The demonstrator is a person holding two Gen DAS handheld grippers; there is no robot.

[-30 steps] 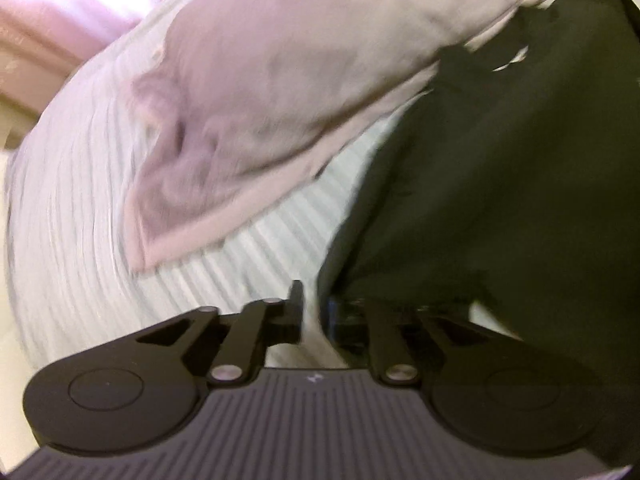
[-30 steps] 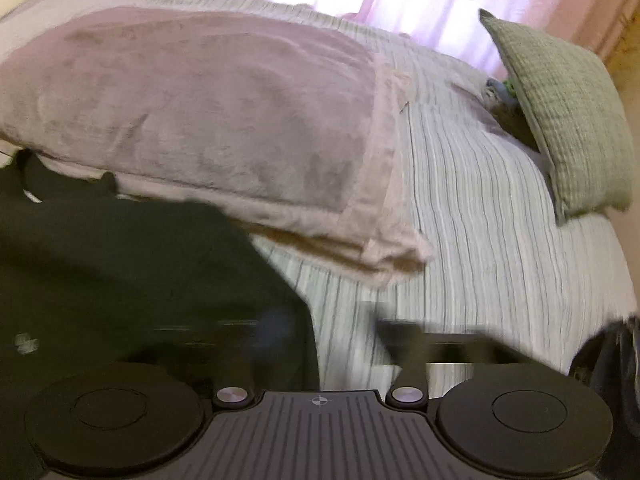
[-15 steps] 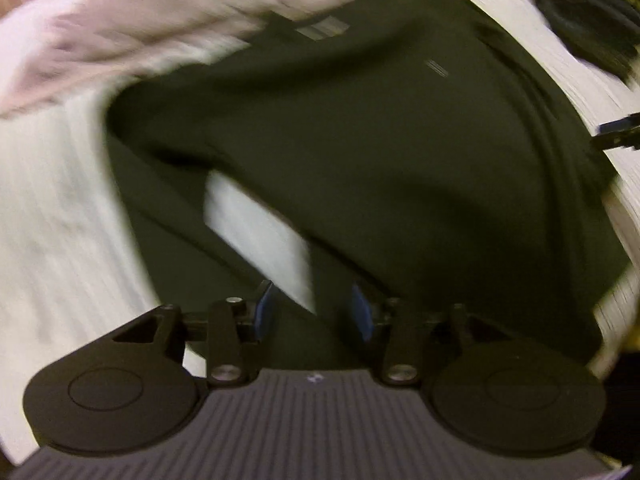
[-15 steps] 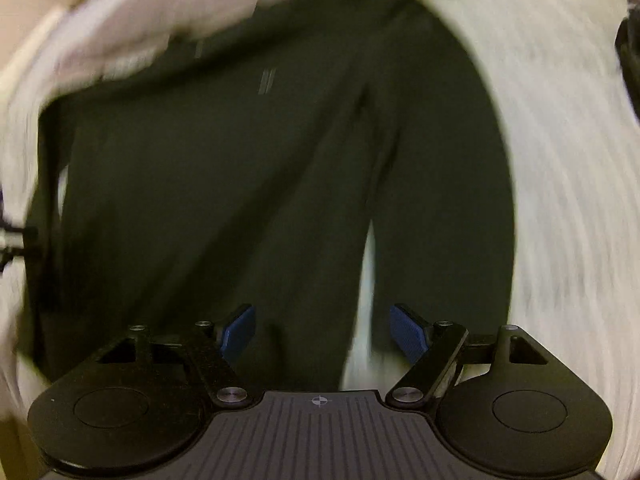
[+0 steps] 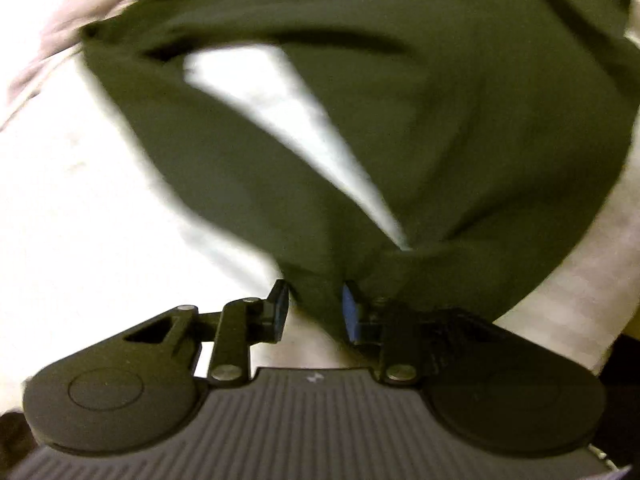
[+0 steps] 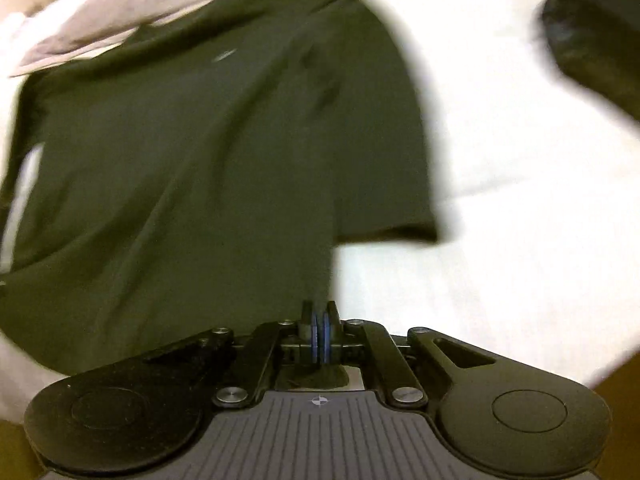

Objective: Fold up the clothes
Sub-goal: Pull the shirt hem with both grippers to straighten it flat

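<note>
The shirt (image 6: pixel 208 152), dark green, lies spread on the bed (image 6: pixel 500 220) below a pink blanket (image 6: pixel 120 12). The right gripper (image 6: pixel 320 330) pinches its hem; the left gripper (image 5: pixel 314 312) stands spread around a sleeve fold.

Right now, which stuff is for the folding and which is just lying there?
For the folding:
dark green shirt
left gripper, jaws apart around shirt cloth
right gripper, shut on the shirt's edge

Just lying there:
pinkish blanket
dark clothing heap
white bed cover
</note>
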